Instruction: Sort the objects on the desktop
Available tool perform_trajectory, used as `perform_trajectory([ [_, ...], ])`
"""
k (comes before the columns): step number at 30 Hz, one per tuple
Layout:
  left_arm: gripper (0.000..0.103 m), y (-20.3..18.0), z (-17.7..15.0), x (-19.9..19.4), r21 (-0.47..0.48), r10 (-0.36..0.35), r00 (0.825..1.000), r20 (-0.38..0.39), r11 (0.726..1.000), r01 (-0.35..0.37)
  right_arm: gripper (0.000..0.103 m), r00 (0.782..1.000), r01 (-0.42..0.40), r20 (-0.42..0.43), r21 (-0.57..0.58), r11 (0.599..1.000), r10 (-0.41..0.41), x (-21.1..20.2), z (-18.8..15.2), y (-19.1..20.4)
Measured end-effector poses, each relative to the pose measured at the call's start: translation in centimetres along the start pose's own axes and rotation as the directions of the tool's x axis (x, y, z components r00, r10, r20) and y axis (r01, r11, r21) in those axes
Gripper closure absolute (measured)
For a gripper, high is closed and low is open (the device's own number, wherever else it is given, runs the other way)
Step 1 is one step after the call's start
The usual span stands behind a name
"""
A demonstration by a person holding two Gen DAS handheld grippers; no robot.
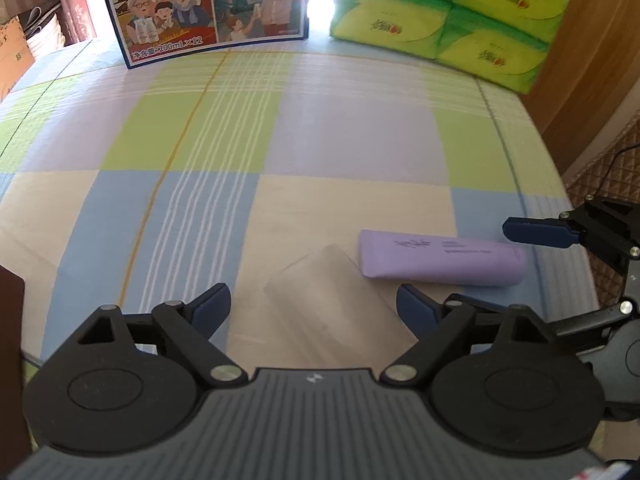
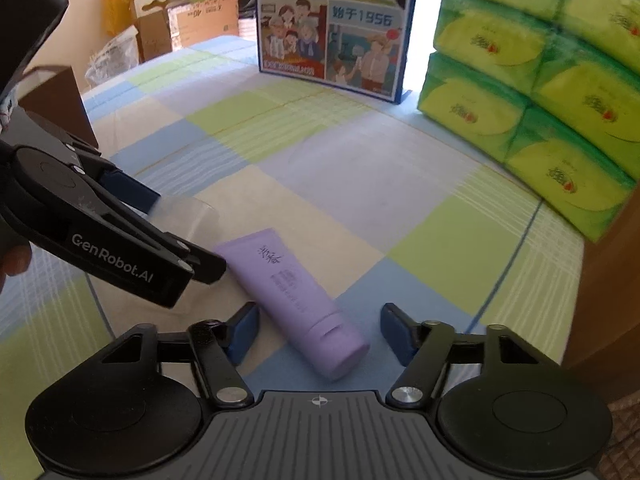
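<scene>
Both spread. Left gripper (image 1: 314, 308) straddles clear plastic cup (image 1: 336, 304) lying near; right gripper (image 2: 318, 332) straddles lilac plastic tube (image 2: 296, 300) beside it. Centre jaws, close gently.

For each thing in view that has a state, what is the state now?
Left claw: open, around the clear container, not closed on it.
Right claw: open, over the tube's cap end.
Purple tube: lying flat, cap on.
Clear container: lying on its side.
Milk carton box: upright.
Tissue packs: stacked.
</scene>
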State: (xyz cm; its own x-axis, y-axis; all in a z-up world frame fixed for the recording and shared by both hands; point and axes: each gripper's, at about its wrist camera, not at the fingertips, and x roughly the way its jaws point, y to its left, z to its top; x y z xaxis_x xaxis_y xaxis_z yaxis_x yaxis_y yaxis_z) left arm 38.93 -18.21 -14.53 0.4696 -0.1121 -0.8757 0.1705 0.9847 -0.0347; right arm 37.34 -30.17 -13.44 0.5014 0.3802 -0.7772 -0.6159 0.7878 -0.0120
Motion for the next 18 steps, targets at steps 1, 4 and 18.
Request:
perform_trajectory([
  [1,0.021,0.2,0.0,0.2,0.000,0.003,1.000,-0.003,1.000,-0.003,0.053,1.000,-0.003,0.005,0.008,1.000,0.003,0.1,0.0,0.2],
  [4,0.027,0.6,-0.3,0.5,0.025,0.033,0.999,0.005,0.999,-0.033,0.068,1.000,-0.003,0.009,0.010,1.000,0.003,0.0,0.2,0.9],
  [18,0.054,4.3,-1.6,-1.5,0.099,0.008,1.000,0.000,0.995,-0.008,0.073,0.999,0.039,-0.017,0.081,0.996,-0.038,-1.1,-0.3,5.4],
])
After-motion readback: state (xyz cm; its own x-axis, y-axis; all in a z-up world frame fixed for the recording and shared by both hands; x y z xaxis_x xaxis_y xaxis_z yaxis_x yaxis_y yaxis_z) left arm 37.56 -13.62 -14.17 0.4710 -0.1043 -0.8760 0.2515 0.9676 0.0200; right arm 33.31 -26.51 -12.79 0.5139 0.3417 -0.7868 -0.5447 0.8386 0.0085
